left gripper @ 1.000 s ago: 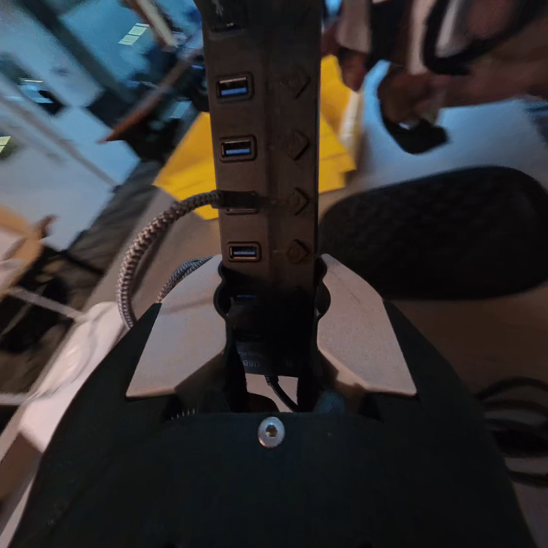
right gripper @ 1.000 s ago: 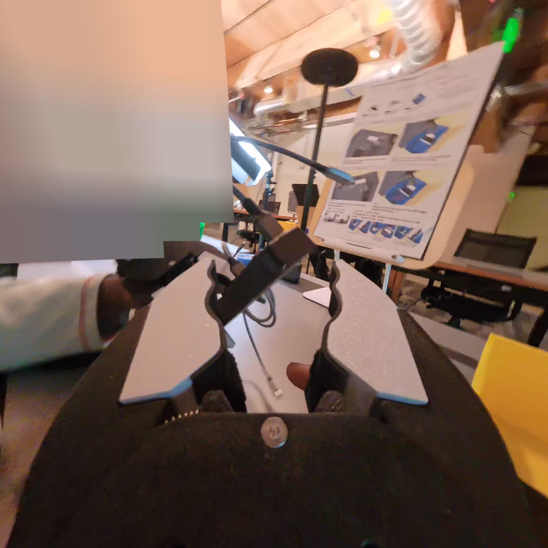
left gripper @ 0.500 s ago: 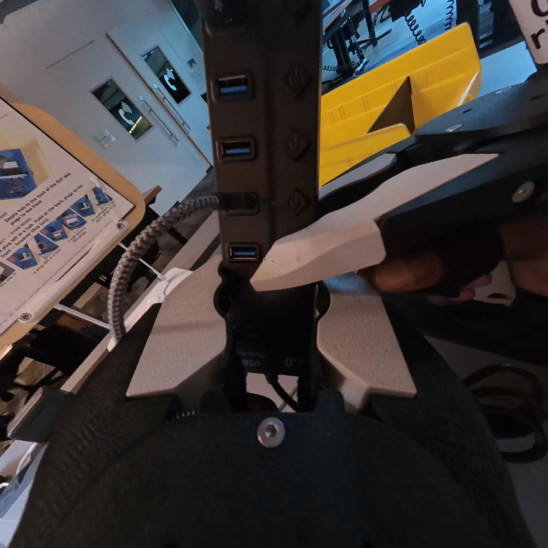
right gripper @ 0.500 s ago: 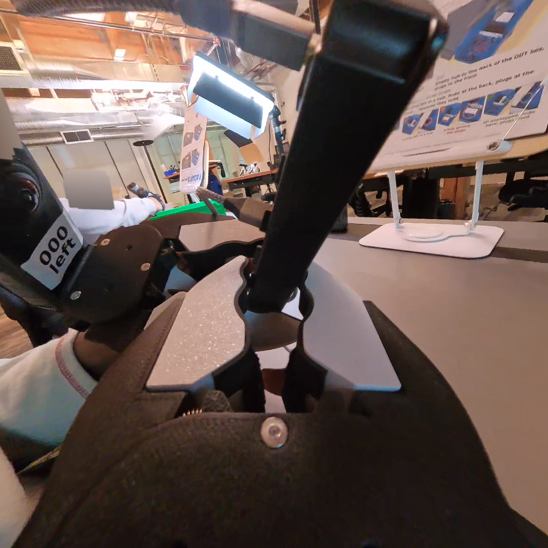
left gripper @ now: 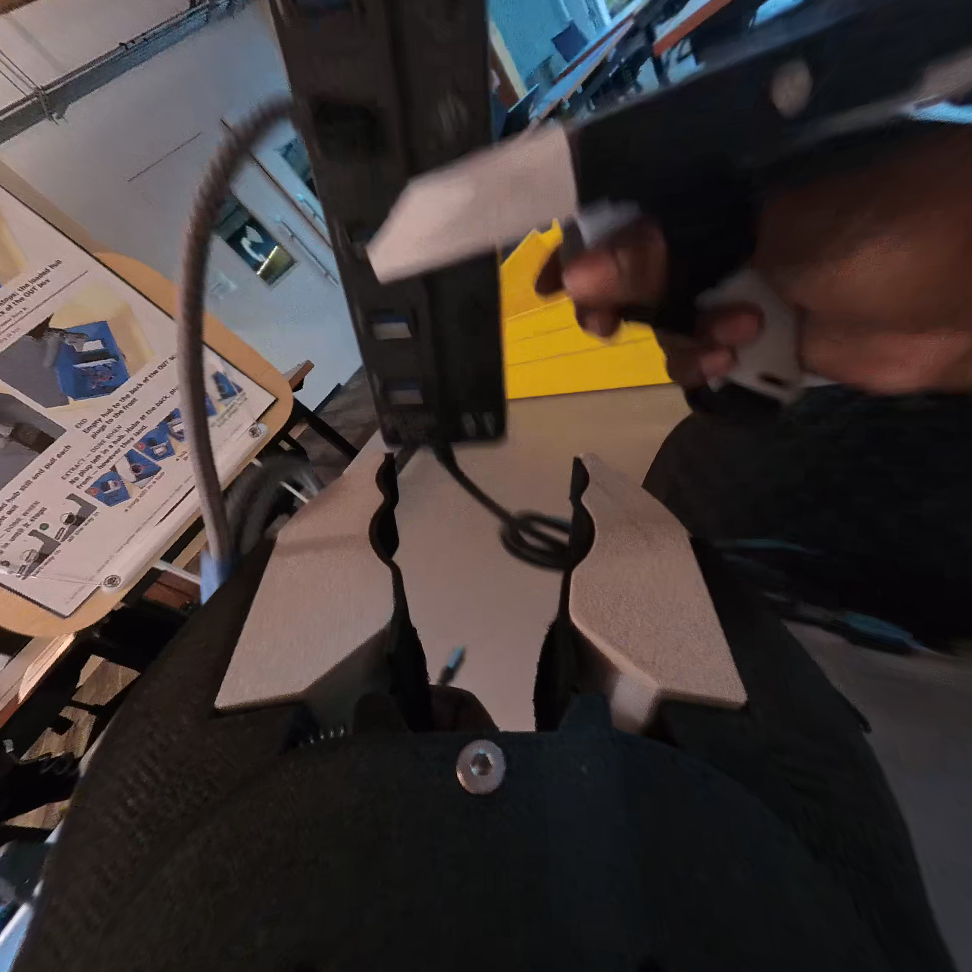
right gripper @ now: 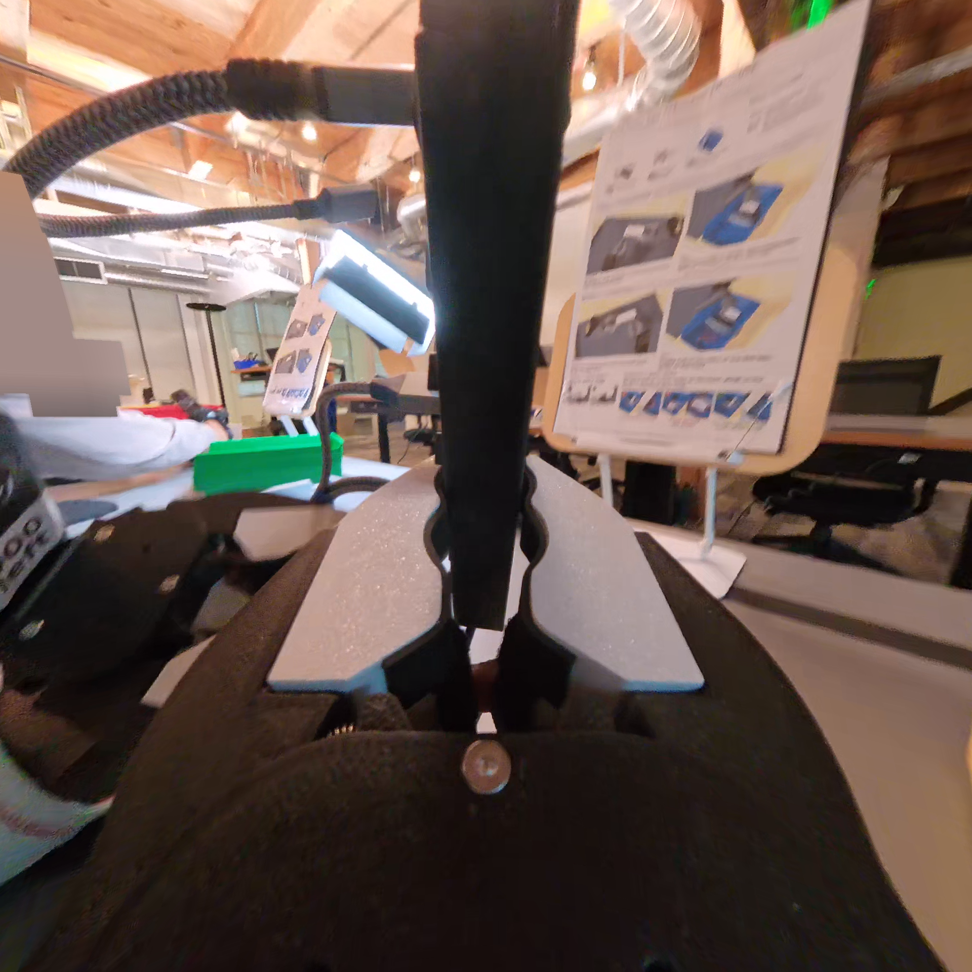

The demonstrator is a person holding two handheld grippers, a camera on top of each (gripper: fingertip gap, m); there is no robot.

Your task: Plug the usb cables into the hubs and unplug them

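A long black USB hub [right gripper: 484, 315] stands upright between the fingers of my right gripper [right gripper: 481, 473], which is shut on its lower end. Three braided cables [right gripper: 158, 105] are plugged into its left side. In the left wrist view the hub [left gripper: 436, 342] hangs just ahead of my left gripper [left gripper: 481, 468], which is open and empty. A white finger [left gripper: 473, 210] of the right gripper crosses the hub there. A braided cable [left gripper: 194, 368] arcs down on the left. The hub's own thin black cable [left gripper: 531, 531] coils on the table. The left gripper [right gripper: 131, 568] also shows at lower left in the right wrist view.
A picture board on a stand [right gripper: 699, 263] is behind the hub, and it also shows in the left wrist view [left gripper: 105, 421]. A yellow bin [left gripper: 568, 336] sits at the back and a green bin [right gripper: 263, 463] to the left. The grey table [right gripper: 841, 684] lies below. A person's sleeve [right gripper: 105, 442] reaches in at the left.
My left gripper has let go of the hub, opened, and drawn back from it. My right gripper has stayed clamped on the hub and now holds it alone.
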